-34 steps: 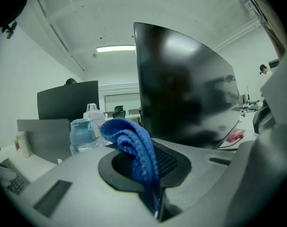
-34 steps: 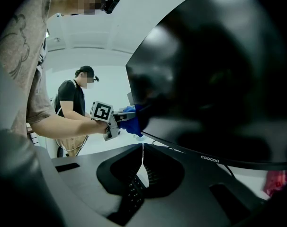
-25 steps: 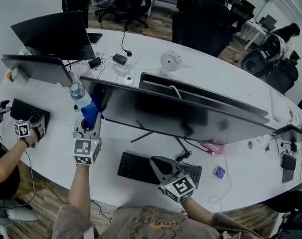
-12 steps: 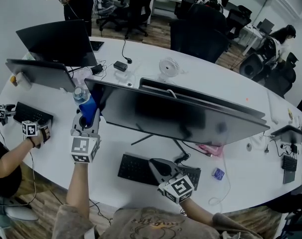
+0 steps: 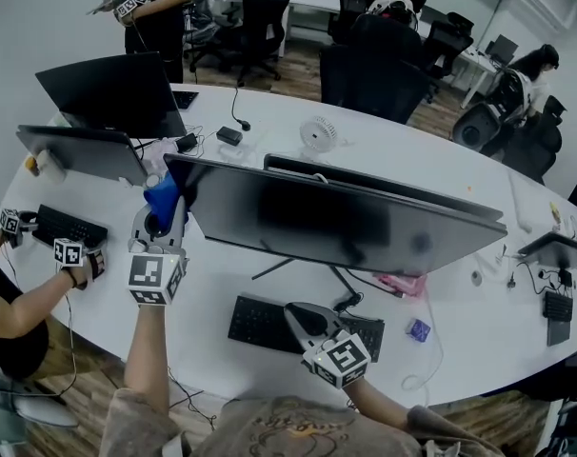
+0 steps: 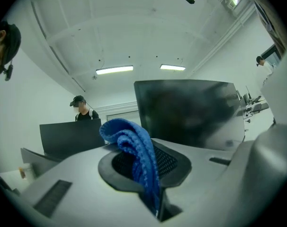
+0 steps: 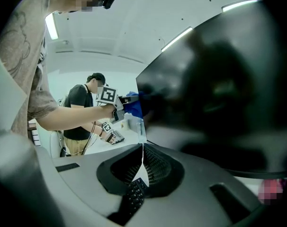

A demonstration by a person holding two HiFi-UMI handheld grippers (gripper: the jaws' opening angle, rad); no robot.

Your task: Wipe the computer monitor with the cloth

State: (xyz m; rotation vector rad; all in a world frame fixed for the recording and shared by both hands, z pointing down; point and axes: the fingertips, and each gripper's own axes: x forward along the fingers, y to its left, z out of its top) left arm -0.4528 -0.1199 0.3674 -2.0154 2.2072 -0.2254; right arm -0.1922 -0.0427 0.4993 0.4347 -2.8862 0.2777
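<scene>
Left gripper point(image 6: 152, 183): jaws clamped on a fold of the blue cloth point(image 6: 133, 148), held at the upper left edge of the monitor point(image 5: 346, 222). Right gripper point(image 7: 142, 161): jaws together, empty, above the keyboard point(image 5: 269, 324). Cloth judged soft, light, limp; best pinched at a bunched fold. No legible writing.

I see a white counter point(image 5: 212, 279) carrying the monitor point(image 5: 336, 222) mid-frame, a keyboard point(image 5: 265, 322) at lower centre, a fan point(image 5: 317, 134) at upper centre.
</scene>
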